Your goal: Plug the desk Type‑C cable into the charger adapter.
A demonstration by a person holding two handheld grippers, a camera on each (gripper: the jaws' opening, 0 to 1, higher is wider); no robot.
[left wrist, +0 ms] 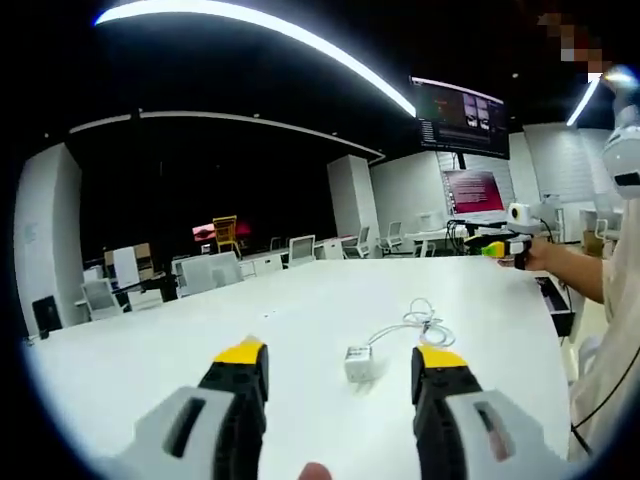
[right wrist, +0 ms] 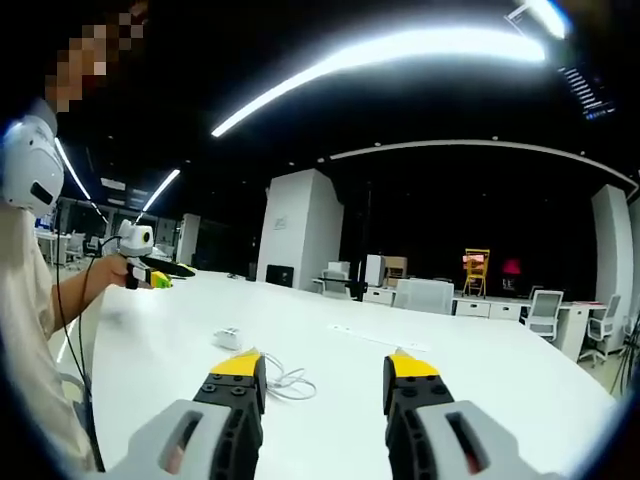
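Lying on the white table (left wrist: 150, 350), the charger adapter (left wrist: 358, 364) sits just ahead of the left gripper (left wrist: 340, 362), between its two jaws and nearer the right-hand jaw. The white cable (left wrist: 418, 324) runs on from the adapter, away from the gripper, ending in a loose coil further out; its long axis points roughly forward along the jaws. Whether the plug is already seated in the adapter cannot be told.

From the right gripper (right wrist: 325, 368), the adapter (right wrist: 228, 337) lies off to the left, beyond the left-hand jaw, with the cable (right wrist: 285, 381) coiled beside that jaw. In judgement, the left gripper is better placed for the adapter.

Both grippers stand wide apart and hold nothing, touching nothing.
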